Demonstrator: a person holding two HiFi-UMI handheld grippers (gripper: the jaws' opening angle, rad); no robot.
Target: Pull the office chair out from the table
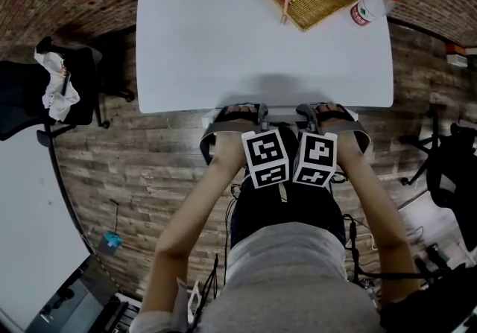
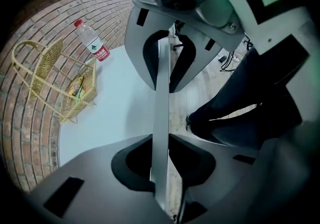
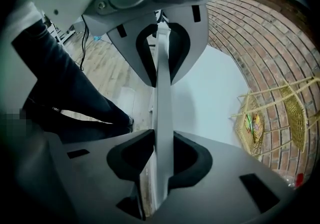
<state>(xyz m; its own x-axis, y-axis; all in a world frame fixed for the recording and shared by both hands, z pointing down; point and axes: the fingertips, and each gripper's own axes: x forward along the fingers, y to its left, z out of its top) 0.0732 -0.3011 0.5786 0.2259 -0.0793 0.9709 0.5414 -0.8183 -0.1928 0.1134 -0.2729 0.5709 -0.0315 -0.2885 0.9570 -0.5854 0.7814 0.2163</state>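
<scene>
gripping near edge of white table (image 1: 223, 41) with left gripper (image 1: 242, 110) and right gripper (image 1: 328, 110).
jaws of both clamped on table rim, side by side; spotted black office chair (image 1: 19, 104) well apart, off table's left end.

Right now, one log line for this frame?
left gripper: shut on table edge | right gripper: shut on table edge | chair: untouched

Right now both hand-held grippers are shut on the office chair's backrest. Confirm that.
Not right. The left hand-held gripper and right hand-held gripper are shut on the white table, at its near edge; both gripper views show it between the jaws.
</scene>
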